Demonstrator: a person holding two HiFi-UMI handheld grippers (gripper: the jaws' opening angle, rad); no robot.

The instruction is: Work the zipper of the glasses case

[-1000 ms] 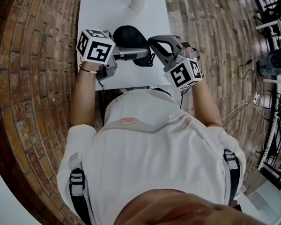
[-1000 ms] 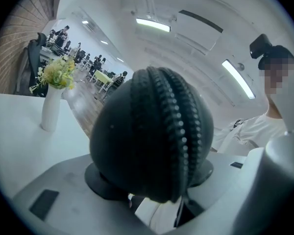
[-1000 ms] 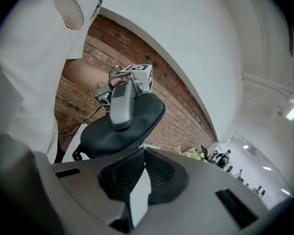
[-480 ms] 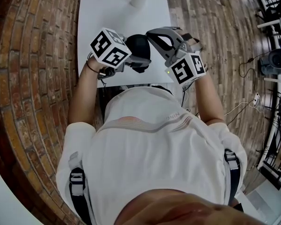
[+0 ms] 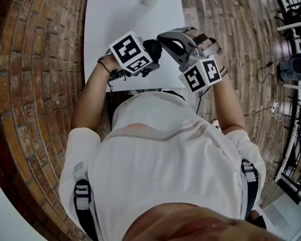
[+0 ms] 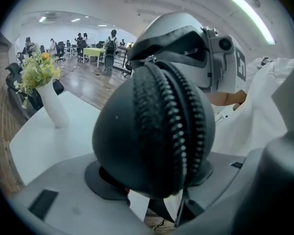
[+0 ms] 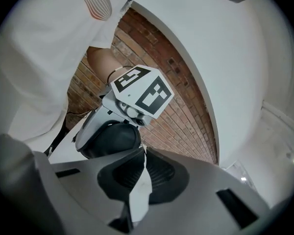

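Case [image 6: 122, 131] held over near edge of table [image 5: 115, 14], left gripper [image 6: 154, 192] clamped wide around it. Right gripper [image 7: 138, 151] jaws together, tips at slider [image 6: 149, 59] end. Teeth rows look parted below slider: zipper seemingly part-run, rest hidden behind case.

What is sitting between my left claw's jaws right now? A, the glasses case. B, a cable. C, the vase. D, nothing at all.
A: in the left gripper view the black zippered case fills the gap of the left claw, which closes on it from both sides.
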